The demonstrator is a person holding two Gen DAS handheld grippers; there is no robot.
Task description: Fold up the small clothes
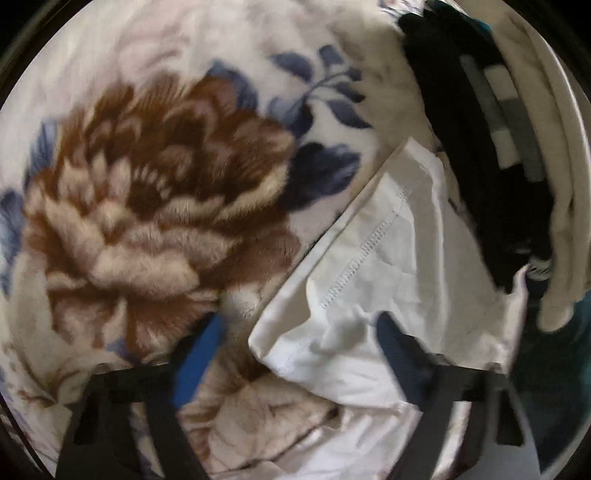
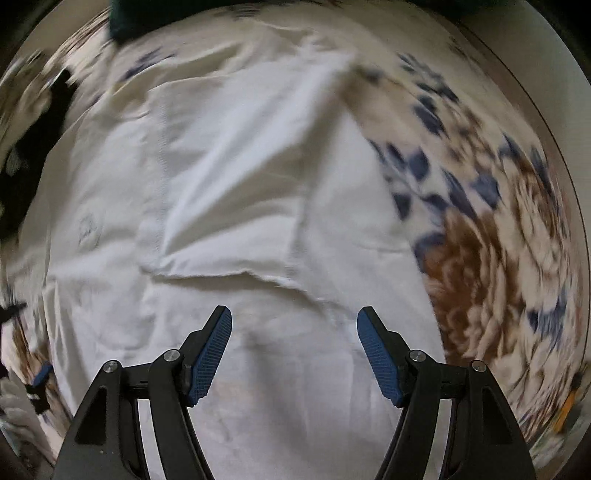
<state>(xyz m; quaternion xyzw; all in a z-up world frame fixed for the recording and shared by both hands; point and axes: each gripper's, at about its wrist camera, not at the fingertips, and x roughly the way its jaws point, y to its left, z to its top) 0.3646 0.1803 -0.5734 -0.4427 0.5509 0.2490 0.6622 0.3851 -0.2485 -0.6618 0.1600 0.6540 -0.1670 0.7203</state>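
Observation:
A white garment (image 2: 236,206) lies partly folded on a floral fleece blanket (image 1: 147,192), with a folded flap and raw hem across its middle. My right gripper (image 2: 294,317) is open and empty, hovering just above the garment's near part. In the left wrist view a corner of the same white garment (image 1: 369,266) lies to the right. My left gripper (image 1: 299,328) is open, its right finger (image 1: 395,343) over the white cloth and its left finger (image 1: 207,339) over the blanket. Both views are motion-blurred.
A pile of other clothes sits at the left view's upper right: a black piece with grey and white stripes (image 1: 491,122) and a cream piece (image 1: 561,206). Dark green fabric (image 2: 140,18) lies beyond the garment. A black item (image 2: 22,162) lies at the left.

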